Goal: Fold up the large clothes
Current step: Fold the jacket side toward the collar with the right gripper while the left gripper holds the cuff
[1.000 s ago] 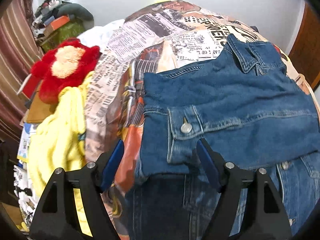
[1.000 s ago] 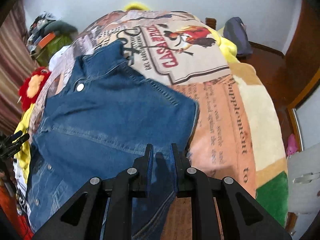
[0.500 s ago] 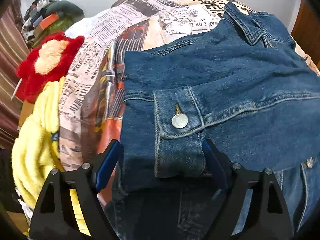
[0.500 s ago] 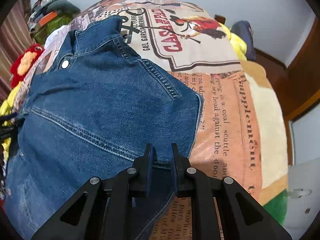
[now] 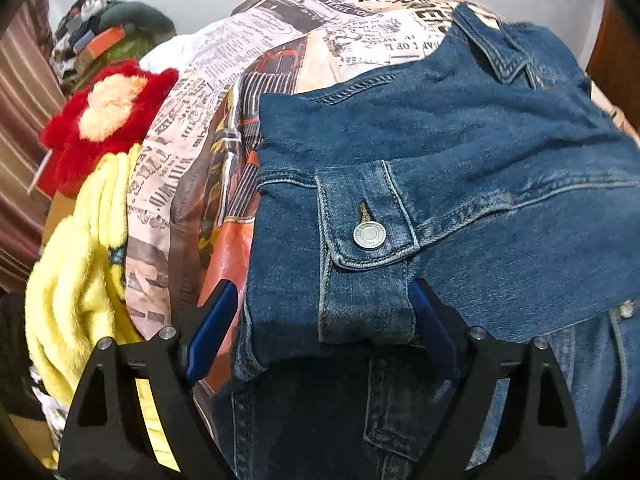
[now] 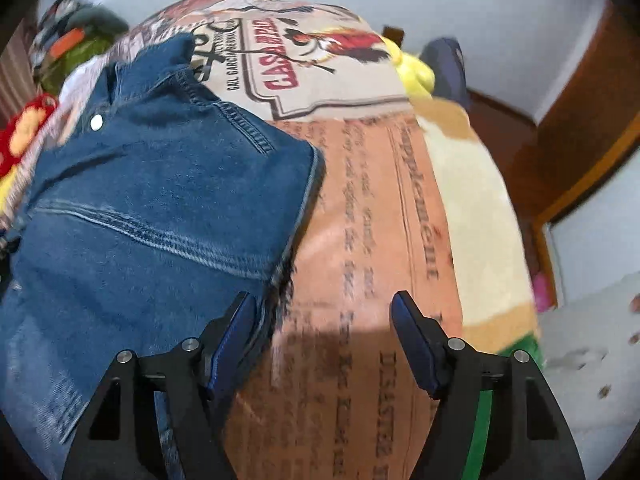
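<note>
A blue denim jacket (image 5: 460, 152) lies partly folded on a bed with a printed newspaper-style cover (image 5: 280, 40). A sleeve cuff with a metal button (image 5: 369, 236) is folded across its body. My left gripper (image 5: 320, 320) is open, its blue pads on either side of the cuff's folded edge. In the right wrist view the jacket (image 6: 160, 208) lies at the left. My right gripper (image 6: 324, 332) is open and empty; its left finger is over the jacket's right edge and its right finger is over the bed cover (image 6: 380, 220).
A red plush toy (image 5: 104, 128) and a yellow fleece blanket (image 5: 80, 280) lie at the bed's left side. A pile of clothes (image 5: 100, 28) sits at the back left. A wooden floor (image 6: 504, 128) and a wooden door frame (image 6: 592, 160) are to the right.
My right gripper has opened and let go of the jacket's edge, which now lies on the bed. My left gripper has stayed open and moved closer over the sleeve cuff.
</note>
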Action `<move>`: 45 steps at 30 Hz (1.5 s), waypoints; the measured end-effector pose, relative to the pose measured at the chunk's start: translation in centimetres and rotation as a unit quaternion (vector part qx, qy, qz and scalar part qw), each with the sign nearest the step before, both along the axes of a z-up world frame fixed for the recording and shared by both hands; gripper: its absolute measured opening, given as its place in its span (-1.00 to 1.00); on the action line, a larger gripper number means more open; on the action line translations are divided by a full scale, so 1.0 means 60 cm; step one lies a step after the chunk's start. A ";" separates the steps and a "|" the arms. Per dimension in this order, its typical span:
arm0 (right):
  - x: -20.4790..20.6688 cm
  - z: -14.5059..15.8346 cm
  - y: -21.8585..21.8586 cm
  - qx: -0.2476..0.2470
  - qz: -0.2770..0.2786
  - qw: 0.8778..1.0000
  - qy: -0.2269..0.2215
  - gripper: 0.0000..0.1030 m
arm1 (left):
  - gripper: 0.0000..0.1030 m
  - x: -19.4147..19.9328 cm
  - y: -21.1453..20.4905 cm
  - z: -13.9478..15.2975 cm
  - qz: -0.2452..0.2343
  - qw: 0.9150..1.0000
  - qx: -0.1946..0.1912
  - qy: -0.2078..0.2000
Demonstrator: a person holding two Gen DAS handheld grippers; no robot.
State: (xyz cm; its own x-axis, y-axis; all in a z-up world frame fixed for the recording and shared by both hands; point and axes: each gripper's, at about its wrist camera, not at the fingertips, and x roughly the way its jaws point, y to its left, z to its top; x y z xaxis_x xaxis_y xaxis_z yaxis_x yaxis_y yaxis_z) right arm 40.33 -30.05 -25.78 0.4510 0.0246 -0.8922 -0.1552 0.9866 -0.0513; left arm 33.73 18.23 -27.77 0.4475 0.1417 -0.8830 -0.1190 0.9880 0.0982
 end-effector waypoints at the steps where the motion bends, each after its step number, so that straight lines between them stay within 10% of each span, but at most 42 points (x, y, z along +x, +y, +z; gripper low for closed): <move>1: -0.002 0.006 -0.010 0.015 -0.010 1.000 0.003 0.33 | 0.70 -0.003 0.003 0.007 0.001 1.000 -0.009 -0.001; 10: 0.041 0.040 -0.015 0.167 -0.040 0.985 0.015 0.33 | 0.70 0.018 0.067 0.078 0.024 0.999 -0.016 -0.038; 16: 0.094 0.001 0.003 0.207 -0.058 0.975 0.055 0.33 | 0.67 0.081 0.129 0.042 0.055 0.994 -0.095 -0.015; 22: 0.125 -0.036 0.008 0.236 -0.061 0.967 0.080 0.15 | 0.22 0.151 0.140 0.004 0.041 0.987 -0.154 0.001; 26: 0.136 -0.044 0.007 0.248 -0.066 0.963 0.076 -0.18 | -0.09 0.199 0.149 -0.024 0.053 0.992 -0.115 0.000; 29: 0.140 -0.048 0.005 0.246 -0.071 0.964 0.074 -0.59 | -0.15 0.213 0.153 -0.030 0.059 0.991 -0.121 -0.015; 33: 0.146 -0.041 0.007 0.237 -0.066 0.967 0.062 -0.82 | -0.73 0.225 0.137 -0.026 0.043 0.993 -0.105 -0.025; 45: 0.239 0.095 0.103 0.120 0.029 0.991 -0.054 -0.88 | -0.92 0.207 0.123 0.094 0.027 0.996 -0.043 -0.080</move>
